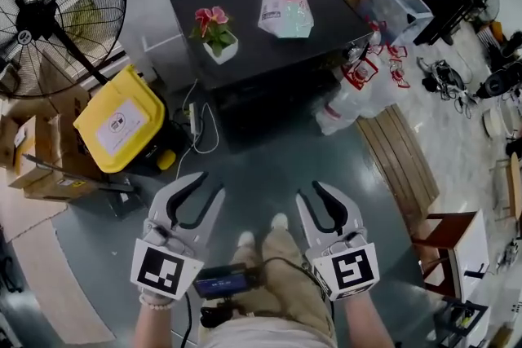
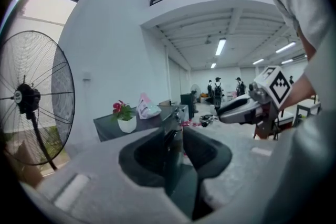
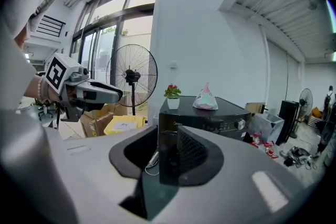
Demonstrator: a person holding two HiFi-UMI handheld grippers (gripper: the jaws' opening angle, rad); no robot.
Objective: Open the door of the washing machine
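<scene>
The black washing machine (image 1: 261,28) stands ahead of me across the floor, with a potted red flower (image 1: 215,30) and a pink-and-white bag (image 1: 285,2) on its top. Its front shows foreshortened and dark in the head view. In the right gripper view I see its control panel with a knob (image 3: 240,124); the door is hidden behind my jaws. My left gripper (image 1: 205,190) and right gripper (image 1: 313,196) hang side by side well short of the washing machine (image 3: 210,110), both open with nothing between their jaws. The left gripper view shows the machine's top (image 2: 110,126) far off.
A big standing fan (image 1: 49,12) is at the left, with a yellow-lidded bin (image 1: 122,122) and cardboard boxes (image 1: 37,163) beside it. A power strip and cable (image 1: 197,125) lie by the machine's left. Plastic bags (image 1: 359,94), wooden boards (image 1: 404,151) and a stool (image 1: 457,244) are at the right.
</scene>
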